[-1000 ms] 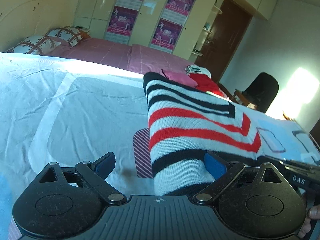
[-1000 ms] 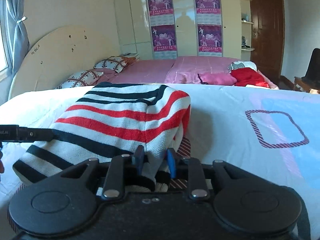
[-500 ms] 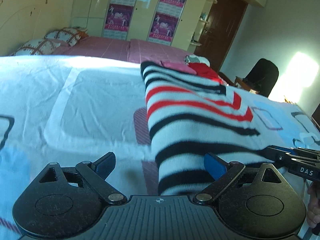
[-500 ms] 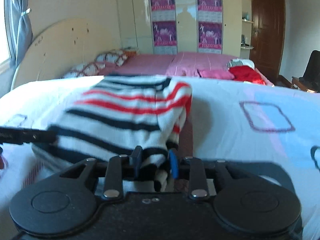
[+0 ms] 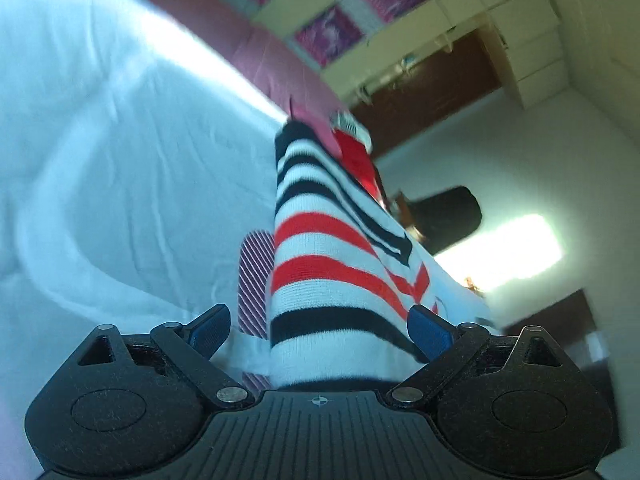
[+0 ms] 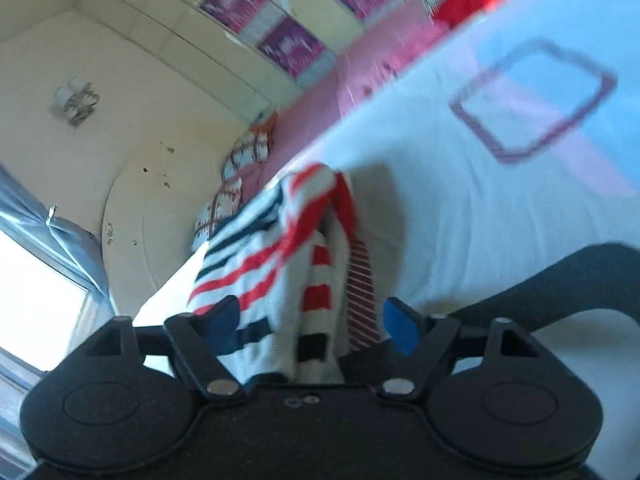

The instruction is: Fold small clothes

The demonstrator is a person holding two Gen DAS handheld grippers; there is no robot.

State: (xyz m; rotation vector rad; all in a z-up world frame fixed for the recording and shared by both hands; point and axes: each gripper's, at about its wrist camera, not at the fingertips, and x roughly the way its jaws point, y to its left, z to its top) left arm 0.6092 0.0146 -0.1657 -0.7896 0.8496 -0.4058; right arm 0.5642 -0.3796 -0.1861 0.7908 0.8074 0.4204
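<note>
Both wrist views are rolled steeply, so the room is seen tilted in each, and both are blurred. The left gripper (image 5: 319,326) is held low over the bed (image 5: 120,184), pointed along the white sheet toward the far wardrobe wall (image 5: 400,20); its jaws are spread wide, and one blue pad (image 5: 210,326) is seen on either side of the near end of the striped sweater (image 5: 320,280), which lies between them without being touched by either pad. The right gripper (image 6: 312,326) is likewise held low and rolled, with its jaws spread apart and its blue fingertips (image 6: 400,330) standing clear of the cloth; the same garment (image 6: 280,280) is seen bunched between and just ahead of them. The sweater, banded in white, red and dark navy, is laid on the bed sheet with its long axis running away from both cameras toward the pink bedspread (image 5: 280,64) beyond. Its stripes are set across that axis. In the right view the garment is seen doubled over on itself, a folded edge running down its right side. A patch of maroon-striped print (image 5: 254,280) on the sheet is partly covered by the left edge of the sweater. A pile of red and pink clothes (image 6: 464,0) is seen farther back on the bed.
</note>
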